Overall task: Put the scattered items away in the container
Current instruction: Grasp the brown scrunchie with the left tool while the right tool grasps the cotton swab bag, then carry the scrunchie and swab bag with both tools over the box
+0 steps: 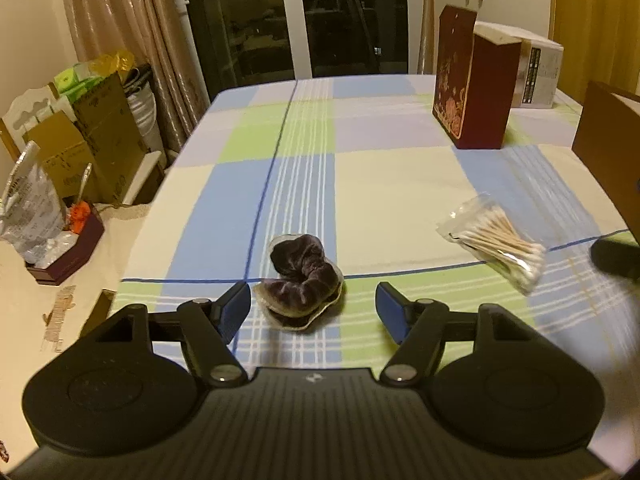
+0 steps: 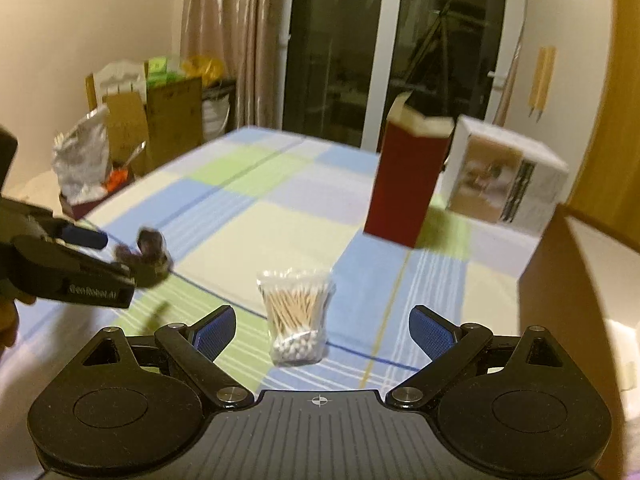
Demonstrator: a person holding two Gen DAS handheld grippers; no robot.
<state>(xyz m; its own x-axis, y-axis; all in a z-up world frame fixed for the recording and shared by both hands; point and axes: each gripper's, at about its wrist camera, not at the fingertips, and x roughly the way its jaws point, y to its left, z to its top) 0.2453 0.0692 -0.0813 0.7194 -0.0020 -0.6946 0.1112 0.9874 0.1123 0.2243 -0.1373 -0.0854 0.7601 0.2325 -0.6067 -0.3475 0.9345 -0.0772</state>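
A dark purple velvet scrunchie in clear wrapping (image 1: 303, 281) lies on the checked tablecloth, just ahead of and between my left gripper's (image 1: 313, 307) open fingers; it also shows in the right wrist view (image 2: 147, 249). A clear bag of cotton swabs (image 2: 295, 315) lies between and just beyond my right gripper's (image 2: 321, 326) open fingers; it also shows in the left wrist view (image 1: 497, 243). The left gripper (image 2: 70, 262) appears at the left of the right wrist view. A brown box wall (image 2: 576, 280) stands at the right.
A tall red box (image 1: 470, 84) and a white carton (image 1: 538, 72) stand at the table's far right. Cardboard boxes and bags (image 1: 80, 140) crowd a side surface left of the table. The table edge (image 1: 132, 248) runs along the left.
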